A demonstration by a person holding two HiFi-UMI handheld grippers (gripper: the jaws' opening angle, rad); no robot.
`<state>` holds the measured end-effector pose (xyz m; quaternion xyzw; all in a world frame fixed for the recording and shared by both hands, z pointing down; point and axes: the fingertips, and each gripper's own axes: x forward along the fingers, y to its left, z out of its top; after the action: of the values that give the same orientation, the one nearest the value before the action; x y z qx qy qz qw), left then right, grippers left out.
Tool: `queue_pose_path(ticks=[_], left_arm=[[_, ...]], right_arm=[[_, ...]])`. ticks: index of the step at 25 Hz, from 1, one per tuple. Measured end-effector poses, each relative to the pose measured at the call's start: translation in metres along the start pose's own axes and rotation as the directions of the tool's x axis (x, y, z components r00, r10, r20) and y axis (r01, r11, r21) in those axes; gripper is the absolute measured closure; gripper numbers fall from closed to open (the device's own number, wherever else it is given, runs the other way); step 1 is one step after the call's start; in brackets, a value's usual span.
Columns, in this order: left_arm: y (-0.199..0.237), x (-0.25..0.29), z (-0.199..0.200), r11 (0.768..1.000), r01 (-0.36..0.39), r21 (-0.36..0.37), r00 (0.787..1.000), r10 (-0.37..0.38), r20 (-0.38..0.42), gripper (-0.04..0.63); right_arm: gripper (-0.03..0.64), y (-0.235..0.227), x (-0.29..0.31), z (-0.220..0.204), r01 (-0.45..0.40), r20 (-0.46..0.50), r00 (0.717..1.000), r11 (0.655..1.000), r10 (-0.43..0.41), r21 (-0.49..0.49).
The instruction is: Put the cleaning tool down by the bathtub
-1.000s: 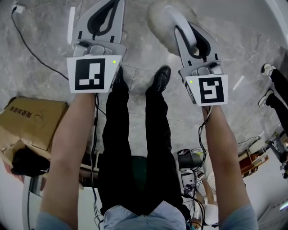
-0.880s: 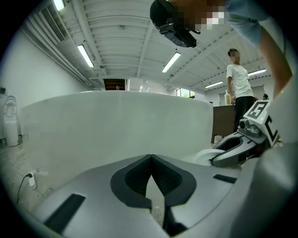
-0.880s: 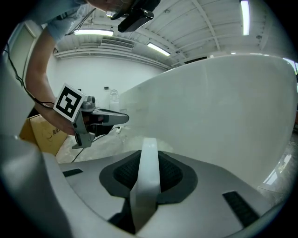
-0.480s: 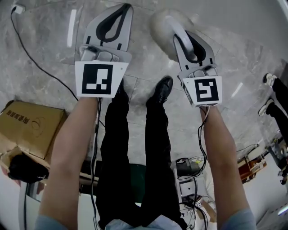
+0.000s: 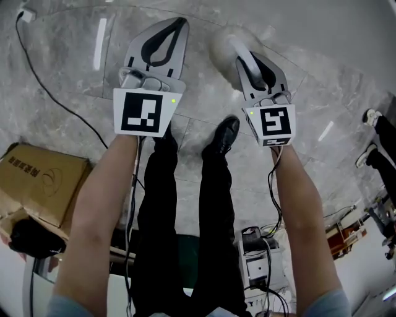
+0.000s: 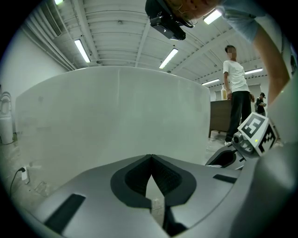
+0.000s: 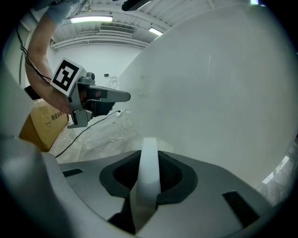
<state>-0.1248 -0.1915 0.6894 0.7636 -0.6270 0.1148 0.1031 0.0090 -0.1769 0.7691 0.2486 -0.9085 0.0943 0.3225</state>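
Note:
My right gripper (image 5: 243, 52) is shut on the white handle (image 7: 145, 200) of the cleaning tool, whose pale fluffy round head (image 5: 224, 42) hangs just beyond the jaws over the grey marble floor. In the right gripper view the handle runs up between the pads of that gripper (image 7: 150, 162). My left gripper (image 5: 179, 23) is beside it on the left, its tips touching with nothing between them; the same shows in its own view (image 6: 151, 160). The white curved bathtub wall (image 6: 116, 116) fills the left gripper view, and the bathtub (image 7: 223, 93) fills the right gripper view too.
A cardboard box (image 5: 43, 176) lies on the floor at the left, a black cable (image 5: 55, 80) runs from a white plug (image 5: 25, 13). My own shoes (image 5: 223, 133) stand below the grippers. Another person (image 6: 237, 102) stands at the right; electronic gear (image 5: 260, 260) sits behind me.
Both grippers have sunk toward the floor and shifted up in the head view, the right one carrying the cleaning tool. The jaws look unchanged.

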Motion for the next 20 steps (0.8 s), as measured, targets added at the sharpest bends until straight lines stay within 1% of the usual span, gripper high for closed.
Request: queue_pose_path(ticks=[4,9,15,18,20], left_arm=[[0.001,0.008,-0.010,1.000,0.012,0.005,1.000,-0.012,-0.012,0.580],[0.004,0.017,-0.027,1.000,0.018,-0.008,0.999,-0.018,-0.032,0.580],[0.014,0.024,-0.041,1.000,0.003,-0.010,0.999,-0.003,-0.047,0.580],[0.018,0.025,-0.046,1.000,-0.001,0.001,0.998,0.001,-0.062,0.580],[0.019,0.027,-0.046,1.000,-0.002,0.003,0.998,0.002,-0.058,0.580]], right_arm=[[0.514,-0.001,0.014,-0.008,-0.010,-0.015,1.000,1.000,0.010,0.002],[0.514,-0.002,0.028,-0.015,-0.016,-0.026,1.000,1.000,0.016,0.002],[0.514,-0.003,0.034,-0.020,-0.018,-0.024,1.000,1.000,0.018,0.003],[0.514,-0.005,0.038,-0.024,-0.016,-0.022,1.000,1.000,0.016,0.002],[0.514,-0.005,0.040,-0.026,-0.016,-0.020,1.000,1.000,0.016,0.002]])
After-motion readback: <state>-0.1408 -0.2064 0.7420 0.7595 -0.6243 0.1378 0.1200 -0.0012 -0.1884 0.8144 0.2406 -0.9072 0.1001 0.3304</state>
